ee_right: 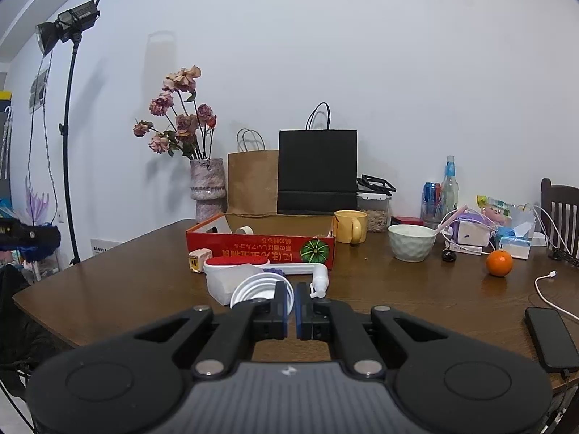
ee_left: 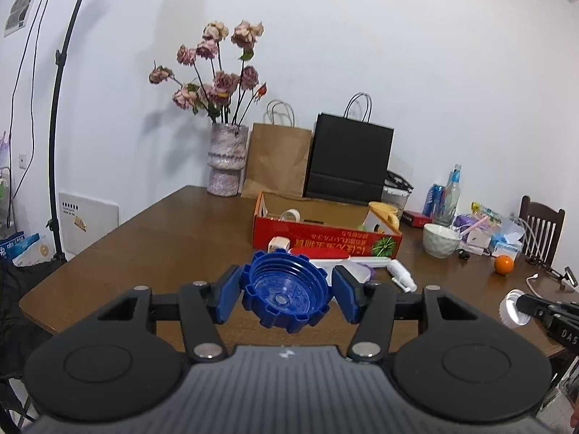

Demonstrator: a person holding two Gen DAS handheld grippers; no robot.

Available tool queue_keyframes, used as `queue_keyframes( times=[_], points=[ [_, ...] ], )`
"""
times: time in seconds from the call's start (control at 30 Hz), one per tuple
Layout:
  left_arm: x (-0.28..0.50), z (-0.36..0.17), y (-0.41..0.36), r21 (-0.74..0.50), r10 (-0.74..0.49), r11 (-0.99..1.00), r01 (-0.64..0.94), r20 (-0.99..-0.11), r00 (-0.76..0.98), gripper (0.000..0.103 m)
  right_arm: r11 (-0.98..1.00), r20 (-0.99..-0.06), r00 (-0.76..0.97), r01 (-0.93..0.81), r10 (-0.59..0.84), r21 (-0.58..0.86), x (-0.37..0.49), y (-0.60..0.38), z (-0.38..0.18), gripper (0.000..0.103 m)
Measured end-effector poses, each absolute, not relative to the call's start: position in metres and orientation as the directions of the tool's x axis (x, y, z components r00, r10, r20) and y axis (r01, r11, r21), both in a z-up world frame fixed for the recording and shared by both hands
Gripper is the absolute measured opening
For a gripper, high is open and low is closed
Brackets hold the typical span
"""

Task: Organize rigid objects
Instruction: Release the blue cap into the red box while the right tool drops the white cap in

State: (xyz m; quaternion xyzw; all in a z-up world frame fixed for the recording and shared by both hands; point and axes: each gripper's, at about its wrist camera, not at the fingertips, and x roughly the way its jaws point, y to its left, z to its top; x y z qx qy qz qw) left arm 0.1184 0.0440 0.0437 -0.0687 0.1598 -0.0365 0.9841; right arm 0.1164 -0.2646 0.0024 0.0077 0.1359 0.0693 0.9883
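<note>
The left claw (ee_left: 286, 294) pinches a big blue cap (ee_left: 286, 294) between its blue pads, up above the table (ee_left: 144, 246). The cap's open side faces the camera. The left pad touches it; the right pad looks just beside it.

The right claw (ee_right: 291, 307) is pressed nearly shut on the rim of a white cap (ee_right: 253, 289), which sticks out toward 10 o'clock. The left view shows this claw at 3 o'clock, with the white cap (ee_left: 514, 307) at its tip.

Ahead at 12 o'clock sits a red box (ee_right: 260, 247) with a watermelon picture and yellow writing upside down; I cannot read it. In front of it lie a small toy bus (ee_right: 199, 260), a red brush (ee_right: 237, 262) and a white spray bottle (ee_right: 320, 280).

The table has open brown room at 9 o'clock, out to its rounded edge.

Only the right view shows a black phone (ee_right: 550, 338) near the table edge at 4 o'clock, a yellow mug (ee_right: 351, 226) standing upright, and a lamp on a stand (ee_right: 68, 25). Both views show a white bowl (ee_right: 412, 242) and an orange (ee_right: 499, 262).
</note>
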Motion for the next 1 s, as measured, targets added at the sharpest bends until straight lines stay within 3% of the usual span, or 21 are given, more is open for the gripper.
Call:
queue_keyframes(
  times=[0.27, 0.57, 0.67, 0.73, 0.87, 1.0],
  points=[
    [0.188, 0.045, 0.045, -0.13, -0.086, 0.99, 0.045, -0.328, 0.941, 0.056, 0.983, -0.27, 0.945, -0.171, 0.181, 0.063, 0.184, -0.276, 0.011, 0.004],
    [0.371, 0.077, 0.053, -0.211, -0.244, 0.962, 0.173, -0.381, 0.892, 0.056, 0.947, -0.262, 0.917, -0.32, 0.3, -0.036, 0.35, -0.268, 0.069, 0.004],
    [0.446, 0.082, 0.045, -0.175, -0.228, 0.97, 0.167, -0.432, 0.873, 0.056, 0.938, -0.327, 0.89, -0.345, 0.316, -0.032, 0.439, -0.263, 0.082, 0.004],
    [0.504, 0.071, 0.038, -0.16, -0.218, 0.974, 0.158, -0.511, 0.831, 0.056, 0.942, -0.383, 0.873, -0.334, 0.301, -0.021, 0.502, -0.258, 0.079, 0.004],
    [0.592, 0.035, 0.025, -0.107, -0.16, 0.987, 0.119, -0.632, 0.758, 0.056, 0.945, -0.543, 0.778, -0.309, 0.315, 0.104, 0.62, -0.252, 0.043, 0.004],
    [0.65, -0.002, 0.018, -0.026, -0.107, 0.992, 0.124, -0.698, 0.708, 0.056, 0.967, -0.684, 0.69, -0.232, 0.237, 0.101, 0.706, -0.239, -0.007, 0.004]
  ],
)
